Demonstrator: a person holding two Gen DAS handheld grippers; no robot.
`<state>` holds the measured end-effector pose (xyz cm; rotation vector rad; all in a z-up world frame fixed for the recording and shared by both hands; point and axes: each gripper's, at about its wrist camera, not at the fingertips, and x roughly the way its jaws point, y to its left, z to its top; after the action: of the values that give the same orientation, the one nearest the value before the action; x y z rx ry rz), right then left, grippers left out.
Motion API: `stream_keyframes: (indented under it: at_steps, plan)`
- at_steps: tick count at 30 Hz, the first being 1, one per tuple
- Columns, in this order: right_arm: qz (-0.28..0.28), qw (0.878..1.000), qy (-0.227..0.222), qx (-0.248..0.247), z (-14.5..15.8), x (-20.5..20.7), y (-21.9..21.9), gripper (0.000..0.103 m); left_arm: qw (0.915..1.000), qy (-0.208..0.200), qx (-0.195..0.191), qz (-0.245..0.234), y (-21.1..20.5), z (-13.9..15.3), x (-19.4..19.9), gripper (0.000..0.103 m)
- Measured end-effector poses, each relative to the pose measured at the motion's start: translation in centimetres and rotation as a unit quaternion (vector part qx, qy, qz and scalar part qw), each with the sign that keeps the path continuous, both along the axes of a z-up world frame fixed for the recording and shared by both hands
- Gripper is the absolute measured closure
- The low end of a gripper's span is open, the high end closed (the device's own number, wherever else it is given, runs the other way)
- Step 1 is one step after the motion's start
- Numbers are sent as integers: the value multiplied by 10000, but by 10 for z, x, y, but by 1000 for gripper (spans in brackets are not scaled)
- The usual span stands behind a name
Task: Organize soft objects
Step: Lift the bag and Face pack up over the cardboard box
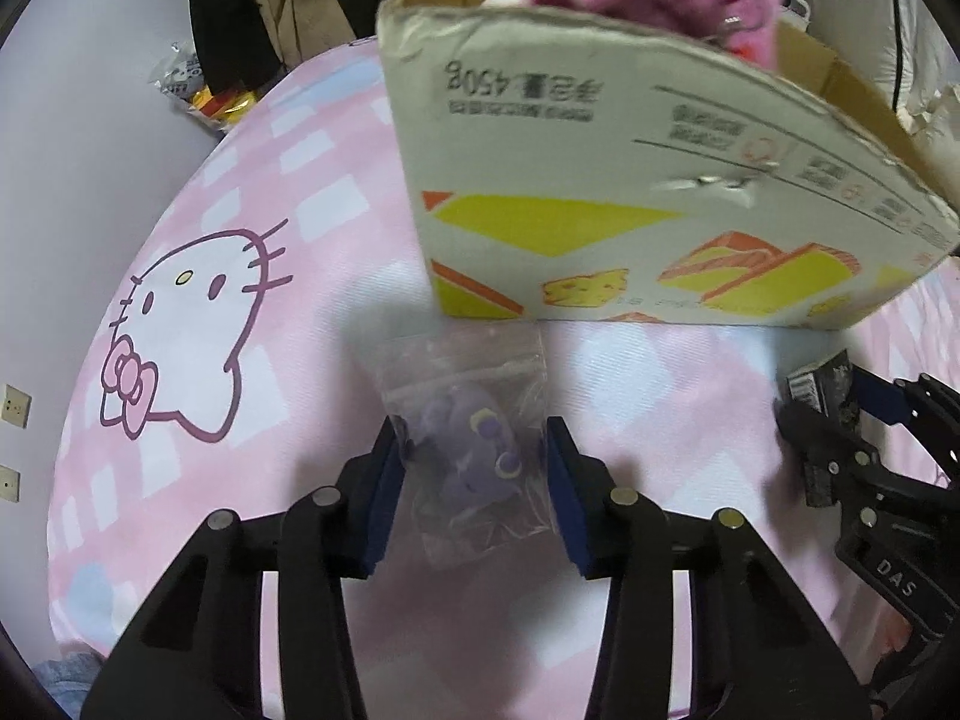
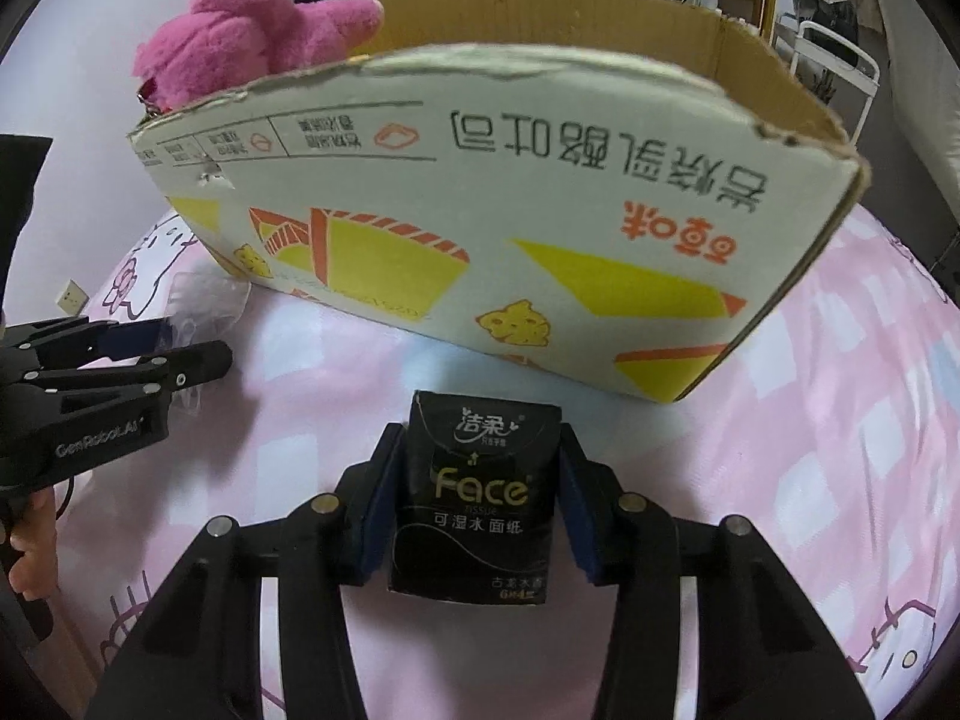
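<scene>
A clear plastic bag with a small purple plush (image 1: 474,450) lies on the pink bed sheet, between the blue pads of my left gripper (image 1: 474,462); the pads touch its sides. My right gripper (image 2: 480,480) is shut on a black "Face" tissue pack (image 2: 480,492), held just above the sheet in front of the cardboard box (image 2: 480,222). The box (image 1: 630,180) stands on the bed, with a pink plush toy (image 2: 252,36) sticking out at its left end. The right gripper with the pack also shows in the left wrist view (image 1: 822,402).
The bed has a pink Hello Kitty sheet (image 1: 198,324). A white wall runs along its left side, with wall sockets (image 1: 15,408). Clothes and snack bags (image 1: 210,96) sit beyond the bed's far end. The left gripper shows in the right wrist view (image 2: 180,354).
</scene>
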<state>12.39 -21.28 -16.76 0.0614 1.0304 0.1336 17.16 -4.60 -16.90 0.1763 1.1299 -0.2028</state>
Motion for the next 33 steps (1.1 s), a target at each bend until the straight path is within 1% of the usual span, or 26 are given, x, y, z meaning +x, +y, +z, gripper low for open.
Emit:
stream_keyframes:
  at_steps: [3,6,10,13,15,17,19,21,25,28,30,32,33]
  plan:
    - [-32,9999,-142,59,9,-5,-2,53,9999,-152,-10,-4,3,10,-11,59]
    - [-46,9991,-422,40,27,-14,-4,53,9989,-461,-58,-14,7,28,-24,59]
    - [-46,9962,-850,159,59,-30,-13,53,9943,-1035,-240,-21,13,63,-45,59]
    - [-60,9935,-1124,181,75,-38,-14,53,9900,-1368,-344,37,21,85,-57,59]
    - [-88,9905,-1351,235,87,-45,-15,53,9864,-1608,-345,47,30,100,-55,59]
    - [-104,9881,-1518,237,99,-47,-18,53,9808,-1914,-376,27,35,120,-60,59]
    - [-117,9845,-1739,210,115,-51,-24,53,9735,-2246,-432,8,37,141,-67,59]
    - [-142,9814,-1905,195,126,-54,-28,53,9674,-2481,-503,-17,37,157,-72,59]
    - [-190,9746,-2219,221,149,-53,-38,52,9572,-2824,-627,-71,39,188,-72,59]
    - [-146,9700,-2417,228,168,-53,-40,52,9515,-2983,-741,-128,38,206,-66,59]
    - [-109,9666,-2537,338,181,-47,-43,52,9482,-3087,-743,-114,34,214,-62,59]
    - [-106,9649,-2600,350,188,-43,-44,52,9430,-3256,-685,-55,30,220,-55,59]
    - [-112,9642,-2629,321,192,-38,-45,53,9421,-3276,-707,-112,26,223,-51,59]
